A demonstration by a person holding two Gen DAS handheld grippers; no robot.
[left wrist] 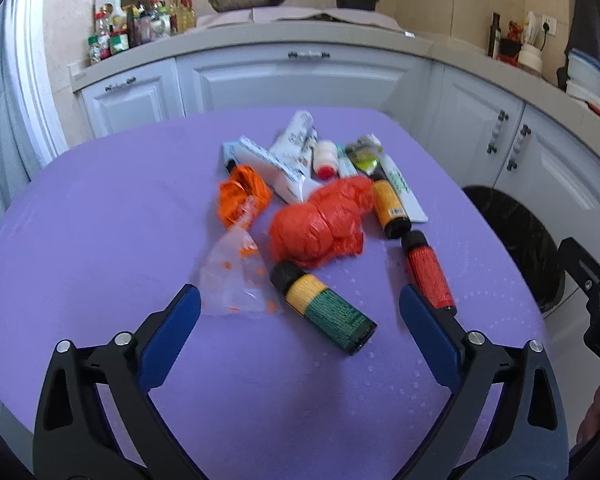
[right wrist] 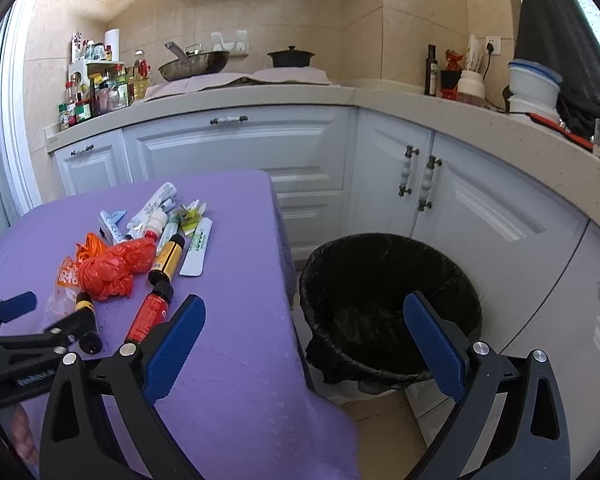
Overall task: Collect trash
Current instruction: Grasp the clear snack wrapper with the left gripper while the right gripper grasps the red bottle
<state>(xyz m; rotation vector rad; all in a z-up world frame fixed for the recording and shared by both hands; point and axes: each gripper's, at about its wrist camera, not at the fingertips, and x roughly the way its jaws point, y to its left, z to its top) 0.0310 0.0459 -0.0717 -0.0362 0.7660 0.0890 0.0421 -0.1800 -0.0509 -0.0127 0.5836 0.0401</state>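
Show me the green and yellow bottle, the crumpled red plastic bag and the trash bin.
green and yellow bottle (left wrist: 327, 309), left wrist view, on its green label.
crumpled red plastic bag (left wrist: 320, 224), left wrist view, on its bunched middle.
trash bin (right wrist: 384, 240), right wrist view, on its far rim.

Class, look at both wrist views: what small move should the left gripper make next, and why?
Probably lower the left gripper a little further around the green bottle and close. Its jaws stand wide open with nothing pressed between them, and that bottle lies nearest, between the fingers, on the purple table. The lined bin waits open beside the table.
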